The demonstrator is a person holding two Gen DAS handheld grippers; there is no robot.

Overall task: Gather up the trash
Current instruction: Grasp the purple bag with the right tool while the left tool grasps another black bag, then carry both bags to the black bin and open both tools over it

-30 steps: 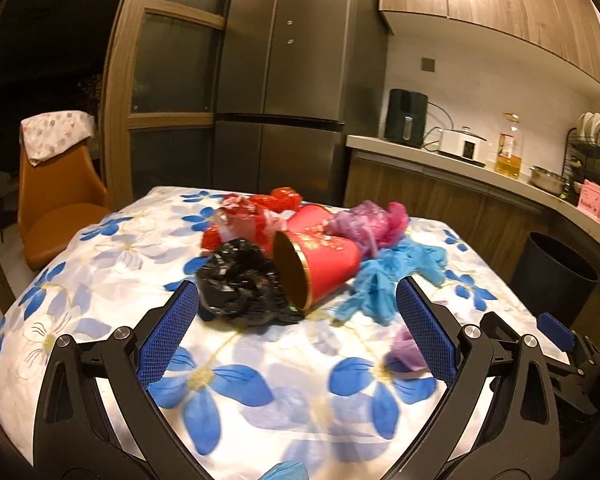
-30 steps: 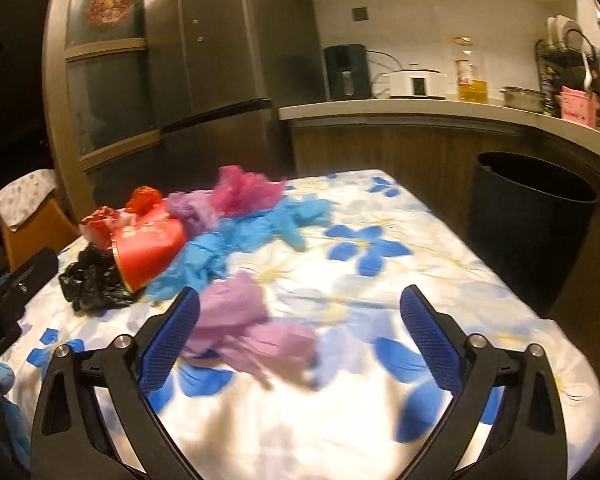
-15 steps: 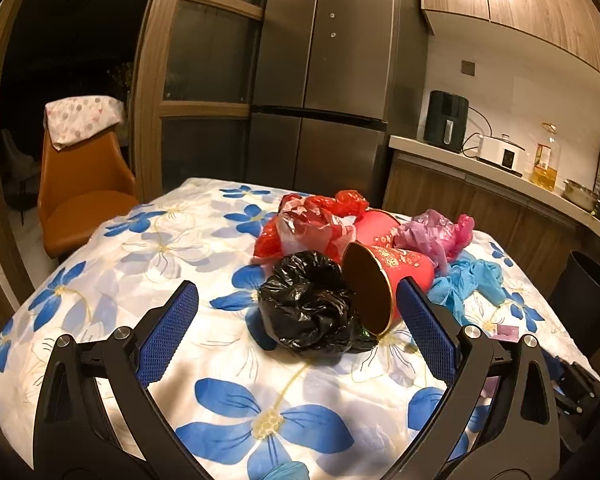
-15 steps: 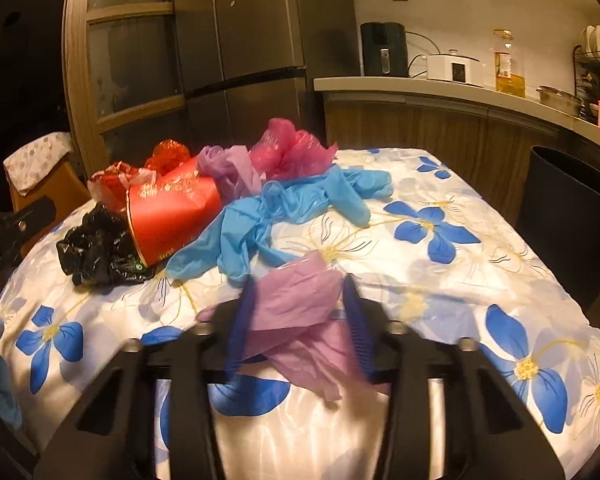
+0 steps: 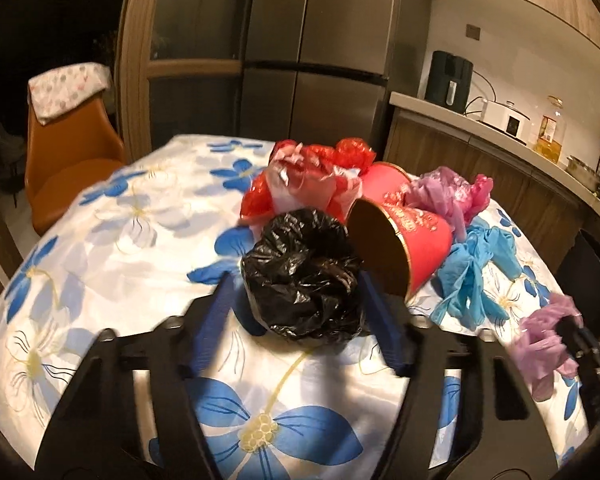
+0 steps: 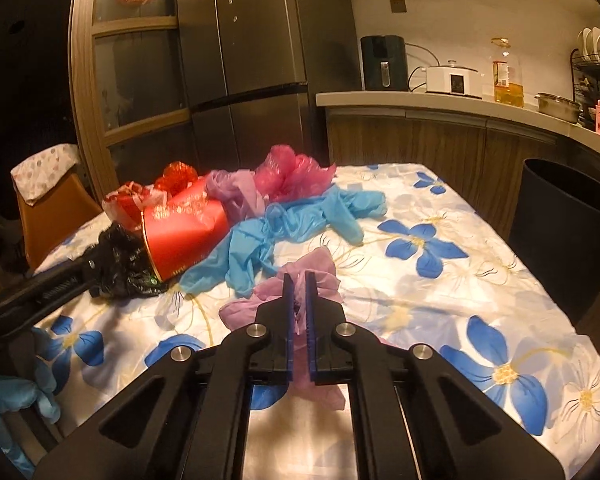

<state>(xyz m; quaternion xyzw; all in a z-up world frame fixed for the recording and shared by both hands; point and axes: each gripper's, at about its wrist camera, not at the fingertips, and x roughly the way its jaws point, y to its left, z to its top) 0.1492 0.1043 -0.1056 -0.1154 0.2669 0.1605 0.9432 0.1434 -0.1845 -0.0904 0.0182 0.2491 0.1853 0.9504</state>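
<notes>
A crumpled black plastic bag lies on the flowered tablecloth. My left gripper straddles it and its jaws are closing, with the blue pads right at the bag's sides. From the right wrist view that gripper shows against the same bag. My right gripper is shut on a crumpled purple plastic bag, which still rests on the cloth. The left wrist view shows that purple bag at the far right.
A red paper cup lies on its side behind the black bag. Around it are blue gloves, a red bag and a pink bag. A black bin stands right of the table, an orange chair at the left.
My left gripper moved forward to the black bag and its jaws narrowed around it. My right gripper closed from wide open onto the purple bag.
</notes>
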